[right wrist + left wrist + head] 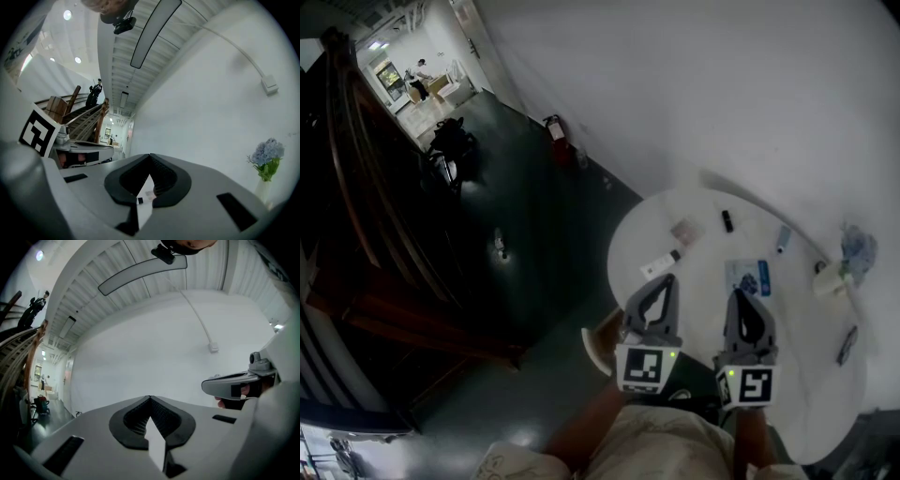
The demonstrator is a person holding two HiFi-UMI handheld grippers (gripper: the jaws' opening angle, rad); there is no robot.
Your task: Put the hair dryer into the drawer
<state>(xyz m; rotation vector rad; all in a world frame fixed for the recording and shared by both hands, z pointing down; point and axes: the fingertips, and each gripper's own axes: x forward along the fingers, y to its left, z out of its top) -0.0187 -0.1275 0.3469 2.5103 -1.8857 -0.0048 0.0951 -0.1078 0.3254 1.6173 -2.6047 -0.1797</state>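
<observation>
Left tool [667, 278] and right tool [738, 293], both shut, empty, over edge of white table [802, 328]; open dark floor [516, 216] leftward.

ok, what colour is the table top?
White. The table shows best in the head view.

Left tool [667, 279] and right tool [737, 294] — grey shells, black ribbed pads [136, 420]; each carries a cube [641, 367] with black-and-white square markers and a green light [673, 354]. Pale, creased clothing [647, 445].
</observation>
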